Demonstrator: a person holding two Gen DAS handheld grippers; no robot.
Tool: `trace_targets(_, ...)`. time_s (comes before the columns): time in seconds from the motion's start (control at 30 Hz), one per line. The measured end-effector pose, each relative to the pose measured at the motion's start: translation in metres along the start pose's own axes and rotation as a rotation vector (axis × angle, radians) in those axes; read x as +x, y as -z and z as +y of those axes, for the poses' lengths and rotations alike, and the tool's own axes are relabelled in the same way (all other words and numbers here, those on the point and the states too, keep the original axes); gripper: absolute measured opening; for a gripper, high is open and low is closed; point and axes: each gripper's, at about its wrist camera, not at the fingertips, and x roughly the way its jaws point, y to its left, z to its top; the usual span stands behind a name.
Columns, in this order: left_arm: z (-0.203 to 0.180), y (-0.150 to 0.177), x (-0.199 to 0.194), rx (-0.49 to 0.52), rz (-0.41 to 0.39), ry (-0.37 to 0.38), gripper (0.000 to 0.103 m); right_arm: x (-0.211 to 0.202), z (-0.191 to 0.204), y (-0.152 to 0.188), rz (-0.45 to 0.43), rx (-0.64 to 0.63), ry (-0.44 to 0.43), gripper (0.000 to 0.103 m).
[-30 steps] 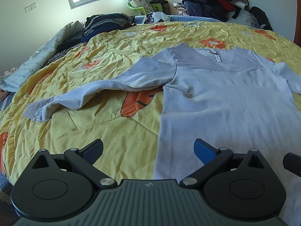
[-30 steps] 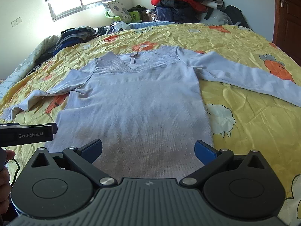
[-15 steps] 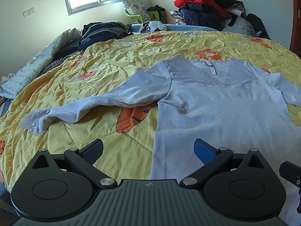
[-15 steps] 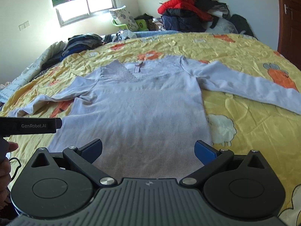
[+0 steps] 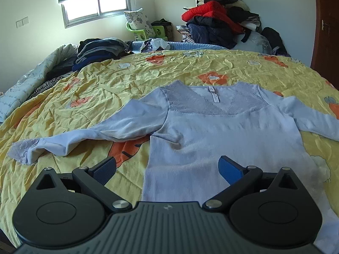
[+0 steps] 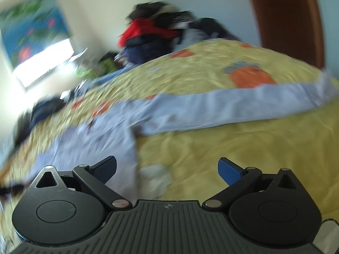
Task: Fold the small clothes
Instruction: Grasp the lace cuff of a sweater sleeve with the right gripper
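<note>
Item: pale blue long-sleeved top (image 5: 222,139), laid flat on the yellow patterned bedspread (image 5: 127,78), neckline away from the cameras, sleeves spread to either side.
Left gripper (image 5: 167,166): fingers wide apart above the top's lower edge, holding nothing.
Right gripper (image 6: 167,166): blurred view; fingers wide, just narrowing slightly, nothing gripped, over bedspread beside the top's hem.

My left gripper (image 5: 167,167) and right gripper (image 6: 167,167) are black, ribbed, silver-screwed, with blue pads at ten and two o'clock.
</note>
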Motion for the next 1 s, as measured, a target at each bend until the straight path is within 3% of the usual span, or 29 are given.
trace_targets(0.07, -0.001, 0.003, 0.002, 0.007, 0.009, -0.004, 0.103, 0.003, -0.042, -0.009, -0.027, 0.142, 0.031, 0.096)
trace_targets(0.2, 0.001, 0.005, 0.005, -0.008, 0.024, -0.004, 0.103, 0.009, -0.1, -0.013, -0.095, 0.302, 0.096, 0.087)
trace_targets(0.33, 0.001, 0.007, 0.007, -0.008, 0.039, -0.008, 0.103, 0.015, -0.138, -0.017, -0.181, 0.415, 0.038, 0.081)
trace_targets(0.73, -0.003, 0.011, 0.014, 0.02, 0.063, -0.03, 0.103, 0.052, -0.179, -0.038, -0.323, 0.534, 0.112, 0.052)
trace_targets(1.0, 0.001, 0.011, 0.019, 0.024, 0.065, -0.078, 0.103, 0.074, -0.197, -0.051, -0.327, 0.609, 0.151, 0.026)
